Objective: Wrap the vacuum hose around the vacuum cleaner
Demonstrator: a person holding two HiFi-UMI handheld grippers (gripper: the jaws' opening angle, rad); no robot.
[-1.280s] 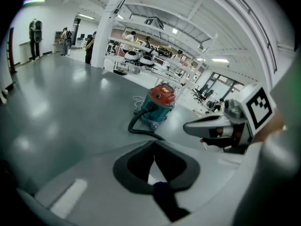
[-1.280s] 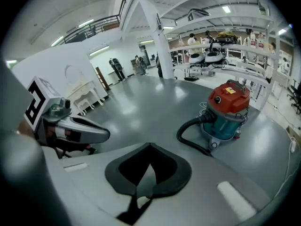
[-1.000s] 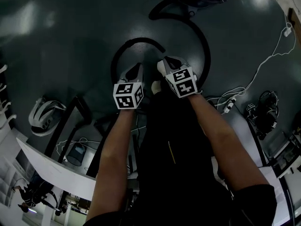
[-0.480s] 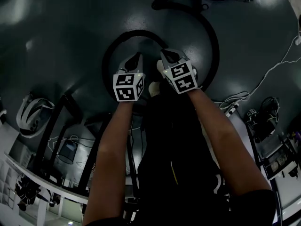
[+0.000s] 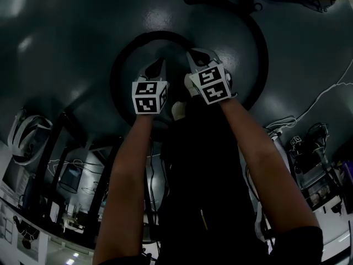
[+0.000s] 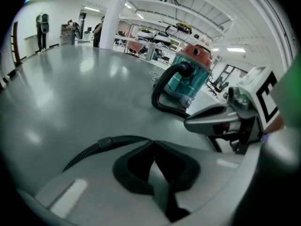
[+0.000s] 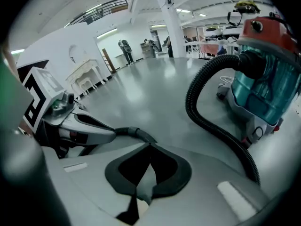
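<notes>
**Step in hand.** We judge the task to be at its approach stage: no wrapping has started.

1. The left gripper (image 5: pixel 156 68) and the right gripper (image 5: pixel 199 57) are side by side, near each other, above the floor (image 5: pixel 66 48).
2. In each gripper view the two jaws are pressed together at the tips, with nothing between them. Both tongs are clenched and empty.
3. The vacuum hose (image 5: pixel 118 65) lies on the floor in a loose ring. In the head view it curves around the grippers from 8 o'clock over 12 o'clock, and a second, wider arc runs on at 2 o'clock.
4. The hose cuff (image 7: pixel 135 133) lies just beyond the right jaw tips.
5. The vacuum cleaner (image 7: pixel 268 74), with its red top and teal body, stands well apart at 1 o'clock, with none of the hose laid around it.

**Next move.** We would expect to part one pair of jaws, lower it over the hose near the cuff, close on it, and carry the slack towards the canister.

**Limits of view.**
- The head view is dark, and its top edge cuts off the cleaner.
- The arms and dark clothing cover the floor at 6 o'clock.
- The grippers hide the stretch of hose beneath them.
- We cannot tell whether either tip touches the hose.
</notes>
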